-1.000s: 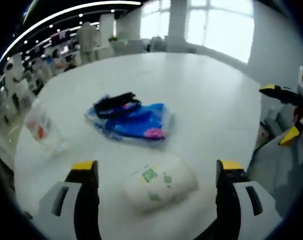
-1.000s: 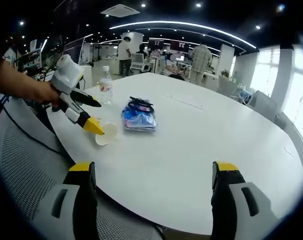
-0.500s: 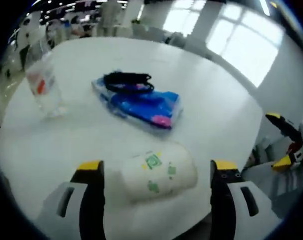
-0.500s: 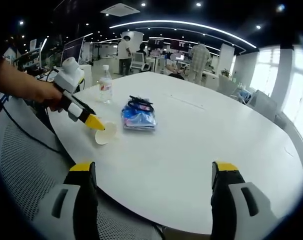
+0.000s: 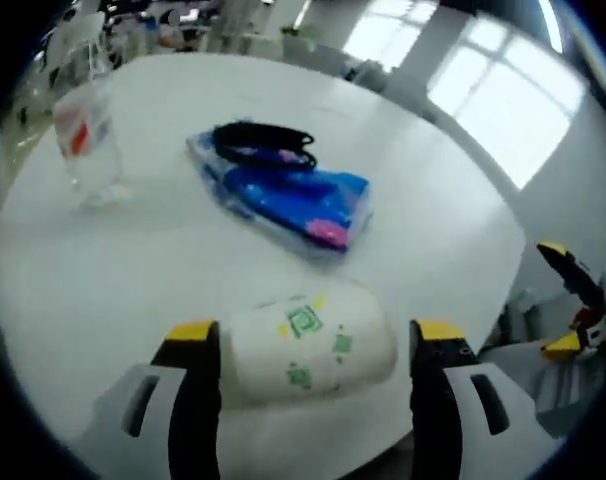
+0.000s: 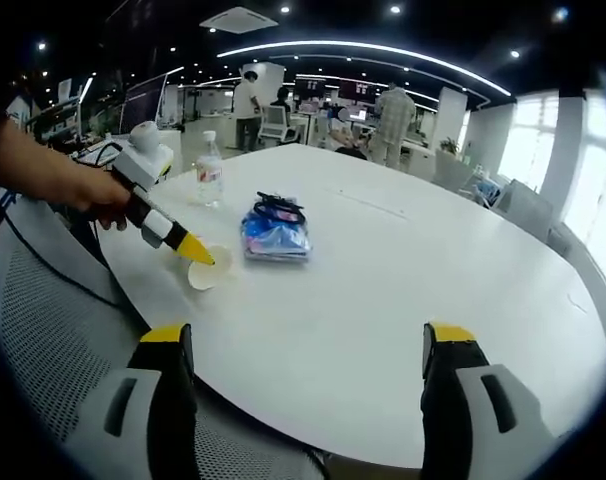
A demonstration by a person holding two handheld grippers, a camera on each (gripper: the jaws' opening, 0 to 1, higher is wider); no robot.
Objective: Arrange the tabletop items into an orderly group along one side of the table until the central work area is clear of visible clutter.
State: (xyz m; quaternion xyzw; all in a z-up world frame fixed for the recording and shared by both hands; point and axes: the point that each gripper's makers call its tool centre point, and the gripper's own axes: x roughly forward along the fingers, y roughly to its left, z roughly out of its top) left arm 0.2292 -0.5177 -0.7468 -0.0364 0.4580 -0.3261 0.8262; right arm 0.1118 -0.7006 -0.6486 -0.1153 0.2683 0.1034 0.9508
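A white paper cup (image 5: 308, 345) with green print lies on its side near the table's edge, between the jaws of my left gripper (image 5: 310, 338), which stands open around it. Past the cup lies a blue packet (image 5: 298, 195) with a black band (image 5: 263, 148) on top, and a clear water bottle (image 5: 83, 135) stands to the left. In the right gripper view, a hand holds the left gripper (image 6: 195, 255) at the cup (image 6: 203, 274), with the packet (image 6: 275, 232) and bottle (image 6: 211, 172) nearby. My right gripper (image 6: 308, 345) hangs open over the table's near edge, holding nothing.
The round white table (image 6: 403, 290) stretches wide to the right of the items. A mesh chair back (image 6: 43, 330) sits at the lower left. The right gripper (image 5: 573, 300) shows off the table's edge. People stand at desks (image 6: 323, 110) far behind.
The left gripper has come lower and closer around the cup, its jaws now flanking it more tightly. The right gripper has stayed where it was.
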